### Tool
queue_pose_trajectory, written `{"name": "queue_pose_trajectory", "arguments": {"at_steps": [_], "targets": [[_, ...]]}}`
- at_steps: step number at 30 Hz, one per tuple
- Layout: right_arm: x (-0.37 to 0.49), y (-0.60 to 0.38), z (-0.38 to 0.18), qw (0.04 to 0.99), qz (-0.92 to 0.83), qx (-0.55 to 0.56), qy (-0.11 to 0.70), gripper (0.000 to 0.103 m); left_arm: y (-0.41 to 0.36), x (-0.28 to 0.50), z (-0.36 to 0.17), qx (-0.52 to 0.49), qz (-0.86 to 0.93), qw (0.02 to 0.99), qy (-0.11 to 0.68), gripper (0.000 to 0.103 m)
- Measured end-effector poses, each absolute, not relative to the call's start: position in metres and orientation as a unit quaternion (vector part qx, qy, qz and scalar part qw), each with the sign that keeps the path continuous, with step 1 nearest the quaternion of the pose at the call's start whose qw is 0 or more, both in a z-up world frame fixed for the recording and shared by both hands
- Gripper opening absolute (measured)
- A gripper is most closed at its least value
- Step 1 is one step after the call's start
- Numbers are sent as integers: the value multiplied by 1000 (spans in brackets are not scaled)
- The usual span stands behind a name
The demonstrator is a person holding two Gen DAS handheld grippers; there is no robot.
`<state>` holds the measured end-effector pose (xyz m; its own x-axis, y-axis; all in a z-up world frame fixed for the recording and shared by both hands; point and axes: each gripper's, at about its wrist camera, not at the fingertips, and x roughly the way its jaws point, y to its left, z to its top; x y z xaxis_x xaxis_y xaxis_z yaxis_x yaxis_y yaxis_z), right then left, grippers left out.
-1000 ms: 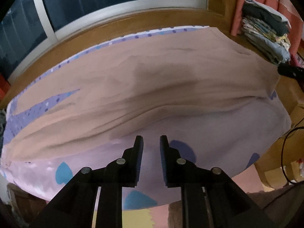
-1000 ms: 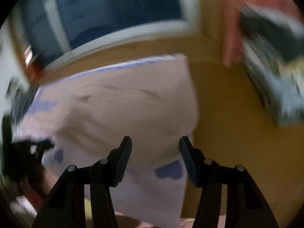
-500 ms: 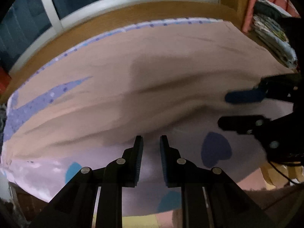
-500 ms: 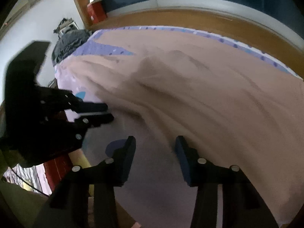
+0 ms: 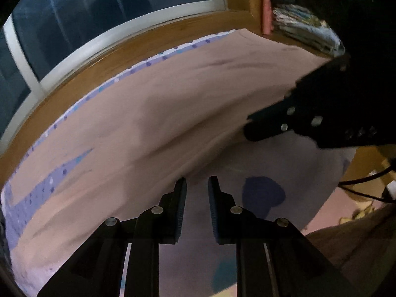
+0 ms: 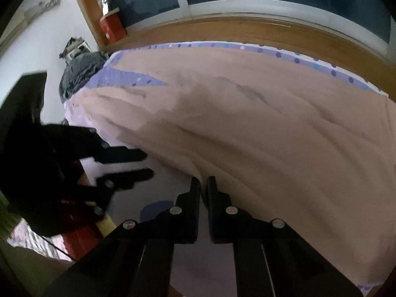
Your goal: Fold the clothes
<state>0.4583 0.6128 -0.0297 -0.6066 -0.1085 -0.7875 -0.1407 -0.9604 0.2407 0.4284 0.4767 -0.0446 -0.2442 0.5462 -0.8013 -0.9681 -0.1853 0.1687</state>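
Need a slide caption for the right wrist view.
Right claw pinching the near edge of the tan garment; left claw open beside it.

No lettering, label, brand or number can be read in either wrist view. The red container [image 6: 112, 28] on the window ledge carries a small pale mark, too blurred to make out.
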Motion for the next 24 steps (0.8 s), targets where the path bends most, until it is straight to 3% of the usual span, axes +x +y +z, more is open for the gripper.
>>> {"name": "queue_pose_trajectory", "arguments": {"at_steps": [20, 22, 24], "targets": [[456, 605, -22, 12, 881, -455, 126, 5, 463, 433, -33, -240, 720, 539, 365, 19], [455, 605, -23, 13, 880, -457, 127, 5, 464, 436, -36, -250, 713, 541, 369, 35], [453, 606, -24, 14, 879, -459, 129, 5, 466, 437, -44, -272, 704, 543, 369, 92]]}}
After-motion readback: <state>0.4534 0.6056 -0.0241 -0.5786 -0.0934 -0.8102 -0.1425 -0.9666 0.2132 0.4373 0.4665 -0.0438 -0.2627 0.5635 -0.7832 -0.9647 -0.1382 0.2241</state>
